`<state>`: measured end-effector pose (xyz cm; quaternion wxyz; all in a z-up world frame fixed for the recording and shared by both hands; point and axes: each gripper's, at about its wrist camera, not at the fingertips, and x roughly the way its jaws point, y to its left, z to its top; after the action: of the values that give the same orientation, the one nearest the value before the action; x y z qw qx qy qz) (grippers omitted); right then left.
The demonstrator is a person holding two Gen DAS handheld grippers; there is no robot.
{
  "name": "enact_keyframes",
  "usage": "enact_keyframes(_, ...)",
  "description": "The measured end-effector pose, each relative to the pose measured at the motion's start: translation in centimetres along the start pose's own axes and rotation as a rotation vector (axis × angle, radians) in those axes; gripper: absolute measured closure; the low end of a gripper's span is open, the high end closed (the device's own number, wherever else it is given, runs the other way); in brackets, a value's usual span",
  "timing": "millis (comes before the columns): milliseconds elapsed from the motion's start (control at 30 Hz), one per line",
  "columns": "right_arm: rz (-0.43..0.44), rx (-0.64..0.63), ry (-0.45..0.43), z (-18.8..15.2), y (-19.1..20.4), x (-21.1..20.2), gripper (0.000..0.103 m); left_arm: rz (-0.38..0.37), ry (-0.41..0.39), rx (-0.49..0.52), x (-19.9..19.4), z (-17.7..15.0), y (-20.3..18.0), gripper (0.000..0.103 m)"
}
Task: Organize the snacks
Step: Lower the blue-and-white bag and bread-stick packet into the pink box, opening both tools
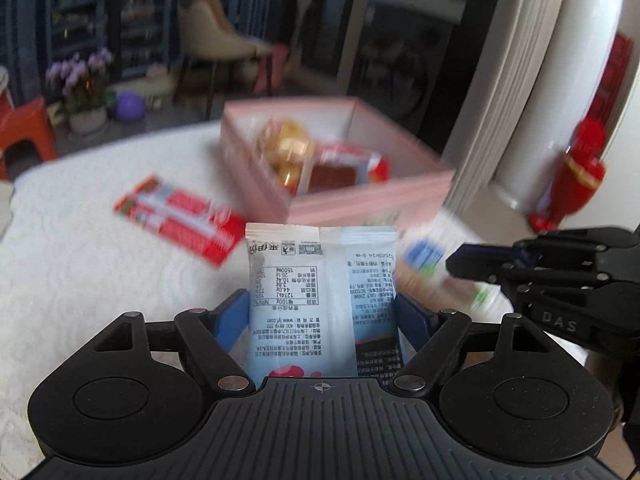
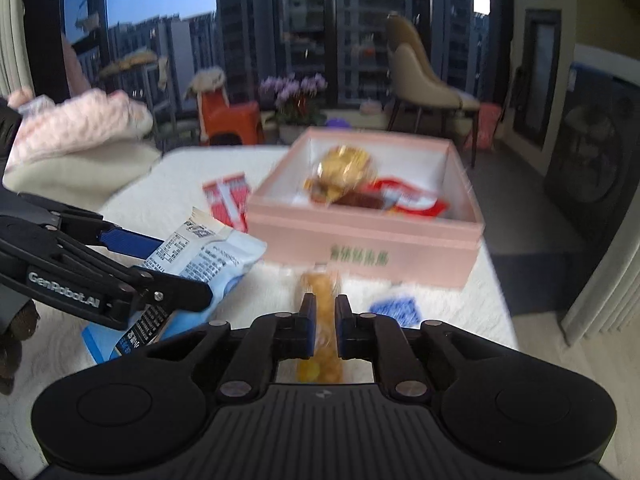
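My left gripper (image 1: 320,299) is shut on a light blue and white snack packet (image 1: 288,280), printed side up, its blue pads pressing the packet's two edges. In the right wrist view that packet (image 2: 216,256) hangs above the white tablecloth in the left gripper (image 2: 180,270). My right gripper (image 2: 323,309) is shut on a narrow yellow-orange snack packet (image 2: 322,286). The pink box (image 2: 360,240) stands just beyond both grippers, with gold-wrapped snacks (image 2: 344,164) and a red packet (image 2: 412,200) inside. The right gripper (image 1: 456,266) reaches in at the right of the left wrist view.
A red and white packet (image 1: 176,220) lies flat on the cloth left of the pink box (image 1: 360,204). A small blue packet (image 2: 396,309) lies near the box front. A red ornament (image 1: 580,172) stands by a white column. A pink sleeve (image 2: 72,128) shows at left.
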<state>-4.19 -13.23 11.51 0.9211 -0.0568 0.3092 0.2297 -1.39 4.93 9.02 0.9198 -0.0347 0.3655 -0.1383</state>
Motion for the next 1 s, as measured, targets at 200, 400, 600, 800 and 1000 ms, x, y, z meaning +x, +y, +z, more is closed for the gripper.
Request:
enact_keyframes(200,0.021,-0.008,0.025,0.2,-0.4,-0.5,0.091,0.001,0.051,-0.006,0.8,-0.3,-0.5,0.019)
enact_keyframes(400,0.028,-0.008,0.091,-0.7,0.1,2.2,0.055,0.039,0.129,-0.073,1.8,-2.2,0.7,0.019)
enact_keyframes(600,0.009,0.017,0.188,-1.0,0.4,6.8,0.055,0.037,0.171,-0.102,2.4,-3.8,1.0,0.019)
enact_keyframes(800,0.04,-0.027,0.171,-1.0,1.0,4.2,0.075,0.018,0.134,-0.105,1.5,-3.6,0.8,0.019)
enact_keyframes(1000,0.045,0.046,-0.051,3.3,-1.4,-2.7,0.076,-0.059,-0.135,-0.149,-2.8,2.6,1.0,0.019)
